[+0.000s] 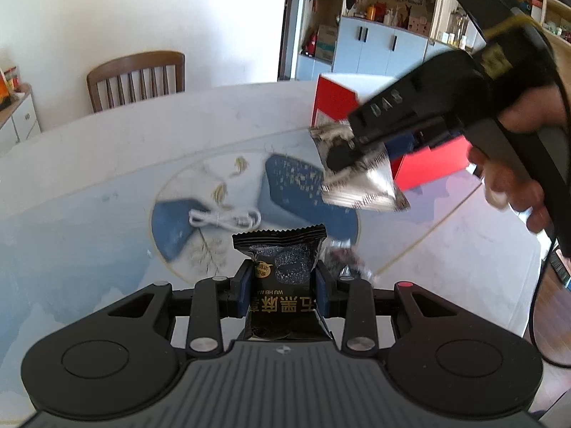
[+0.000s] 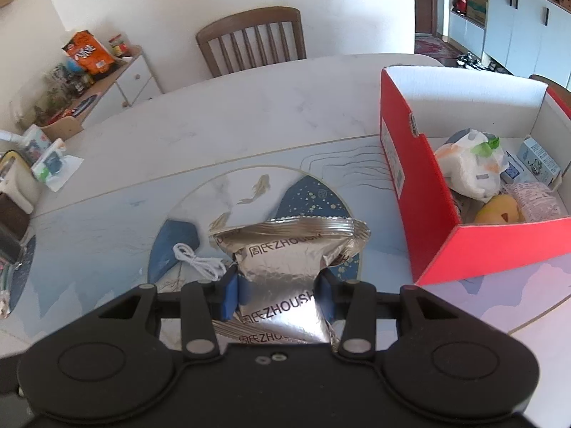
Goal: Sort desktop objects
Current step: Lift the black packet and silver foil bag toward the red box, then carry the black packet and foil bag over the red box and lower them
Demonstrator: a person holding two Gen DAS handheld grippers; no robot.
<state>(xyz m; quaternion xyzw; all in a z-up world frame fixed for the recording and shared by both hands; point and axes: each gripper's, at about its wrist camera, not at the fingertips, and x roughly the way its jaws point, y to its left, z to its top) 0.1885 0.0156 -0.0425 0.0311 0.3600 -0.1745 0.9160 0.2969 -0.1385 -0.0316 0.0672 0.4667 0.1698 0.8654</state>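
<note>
1. Silver foil is filling my right view: the right hand-held gripper (image 2: 280, 297) is clamping a crinkled silver snack packet (image 2: 285, 256) printed "ZHOUSHI" between its blue pads (image 2: 230, 297), and the packet is hanging clear above the desk (image 2: 249, 114).
2. I am seeing that same right hand-held gripper (image 1: 348, 153) from the left camera, blurred, with the silver snack packet (image 1: 367, 185) pinched in it in front of the red box (image 1: 333, 101).
3. My left hand-held gripper (image 1: 283, 290) is squeezing a black snack packet (image 1: 282, 271) with gold lettering reading "WU HEI MA"; the packet is standing upright between the blue pads (image 1: 242, 290), lifted off the desk (image 1: 89, 164).
4. I am looking at a red cardboard box (image 2: 410, 185) sitting open on the right side of the desk, well apart from the silver packet.
5. Inside the box, a white wrapped bundle (image 2: 471, 167), a yellow item (image 2: 499, 210), a pinkish wrapped item (image 2: 535, 201) and a small blue-and-white carton (image 2: 539, 160) are lying together.
6. A coiled white USB cable (image 2: 196, 262) is lying on the blue-and-white patterned mat (image 2: 107, 221), just left of the right gripper's fingers.
7. A wooden chair (image 2: 253, 39) is standing at the far edge of the desk.
</note>
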